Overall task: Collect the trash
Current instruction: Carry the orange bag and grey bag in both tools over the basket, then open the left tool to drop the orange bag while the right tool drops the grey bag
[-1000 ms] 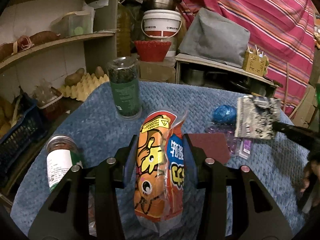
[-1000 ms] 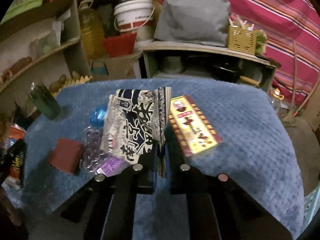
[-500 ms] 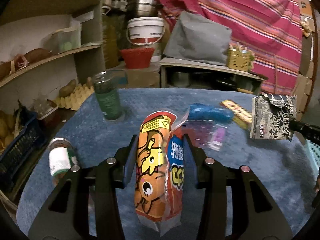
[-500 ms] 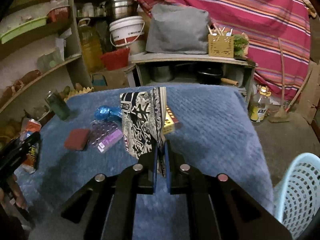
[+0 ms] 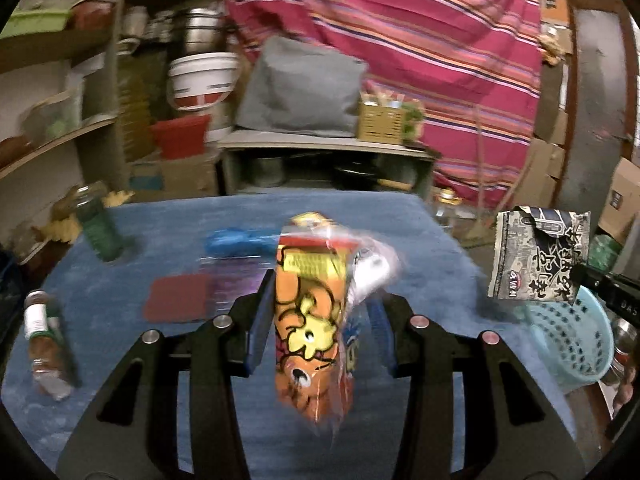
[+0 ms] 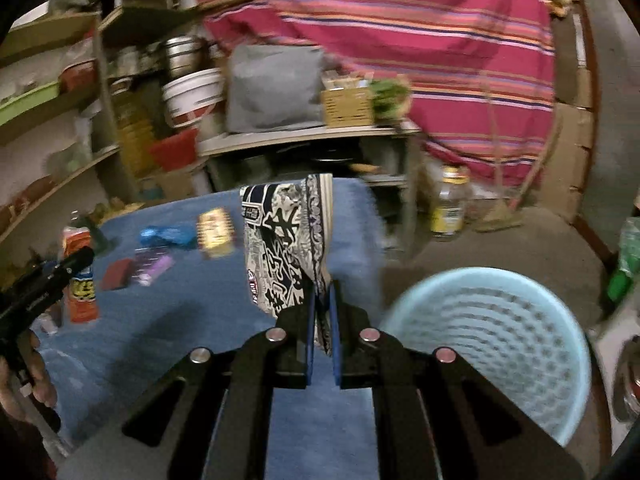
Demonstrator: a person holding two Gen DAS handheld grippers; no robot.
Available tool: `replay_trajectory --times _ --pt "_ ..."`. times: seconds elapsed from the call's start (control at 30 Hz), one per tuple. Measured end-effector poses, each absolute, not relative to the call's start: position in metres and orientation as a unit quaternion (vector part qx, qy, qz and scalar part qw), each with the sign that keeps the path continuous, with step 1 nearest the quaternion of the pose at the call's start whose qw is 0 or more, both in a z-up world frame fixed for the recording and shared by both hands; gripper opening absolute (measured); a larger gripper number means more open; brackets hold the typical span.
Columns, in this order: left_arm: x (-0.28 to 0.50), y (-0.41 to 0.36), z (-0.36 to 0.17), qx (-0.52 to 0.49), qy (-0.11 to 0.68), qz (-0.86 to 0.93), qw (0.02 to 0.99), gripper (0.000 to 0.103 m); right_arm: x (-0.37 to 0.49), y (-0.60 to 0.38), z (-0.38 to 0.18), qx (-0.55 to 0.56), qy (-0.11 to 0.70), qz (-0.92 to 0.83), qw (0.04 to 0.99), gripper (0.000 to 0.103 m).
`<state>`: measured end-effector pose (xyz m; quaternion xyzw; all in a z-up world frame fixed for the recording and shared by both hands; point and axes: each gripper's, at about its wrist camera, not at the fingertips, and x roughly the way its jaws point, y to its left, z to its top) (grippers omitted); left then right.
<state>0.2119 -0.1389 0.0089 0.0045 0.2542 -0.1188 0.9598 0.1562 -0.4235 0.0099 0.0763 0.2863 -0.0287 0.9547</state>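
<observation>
Orange cartoon-printed wrapper (image 5: 312,320), black-and-white printed wrapper (image 6: 288,248), pale blue perforated basket (image 6: 492,344), blue cloth (image 5: 400,232)

Orange cartoon-printed snack wrapper (image 5: 310,316): I hold it upright, off the cloth.
Black-and-white printed packet (image 6: 286,240): upright, beside pale blue perforated plastic basket (image 6: 492,344).

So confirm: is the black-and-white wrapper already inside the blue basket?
No, the black-and-white wrapper is pinched in the right gripper, beside the blue basket.

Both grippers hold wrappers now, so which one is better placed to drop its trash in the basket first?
Right. The right hand-held gripper holds the black-and-white wrapper beside the light blue basket; the left hand-held gripper and orange wrapper are over the table.
</observation>
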Motion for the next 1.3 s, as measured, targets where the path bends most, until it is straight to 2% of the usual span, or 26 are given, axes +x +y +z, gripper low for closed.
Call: replay_trajectory --times 0.33,0.57,0.77,1.03,1.07,1.2,1.3 --pt "0.194 -0.278 -0.009 0.032 0.268 -0.219 0.938 0.041 0.101 -0.538 -0.006 0.1 0.29 -0.123 0.944 0.007" --pt "0.182 -0.358 -0.015 0.055 0.265 -0.279 0.921 0.041 0.086 -0.579 -0.018 0.109 0.3 -0.161 0.934 0.007" --pt "0.18 -0.401 -0.019 0.056 0.269 -0.307 0.911 0.041 0.087 -0.59 -0.029 0.111 0.31 -0.178 0.927 0.007" --pt "0.189 -0.413 -0.017 0.047 0.282 -0.319 0.904 0.044 0.092 -0.59 -0.039 0.12 0.319 -0.182 0.922 0.007" --pt "0.189 -0.412 -0.016 0.046 0.28 -0.318 0.904 0.046 0.092 -0.589 -0.039 0.121 0.319 -0.182 0.922 0.007" --pt "0.19 -0.404 -0.008 0.029 0.268 -0.311 0.911 0.066 0.094 -0.587 -0.041 0.121 0.322 -0.182 0.921 0.007" --pt "0.191 -0.393 -0.003 0.024 0.264 -0.301 0.916 0.072 0.096 -0.583 -0.043 0.117 0.327 -0.182 0.92 0.007"
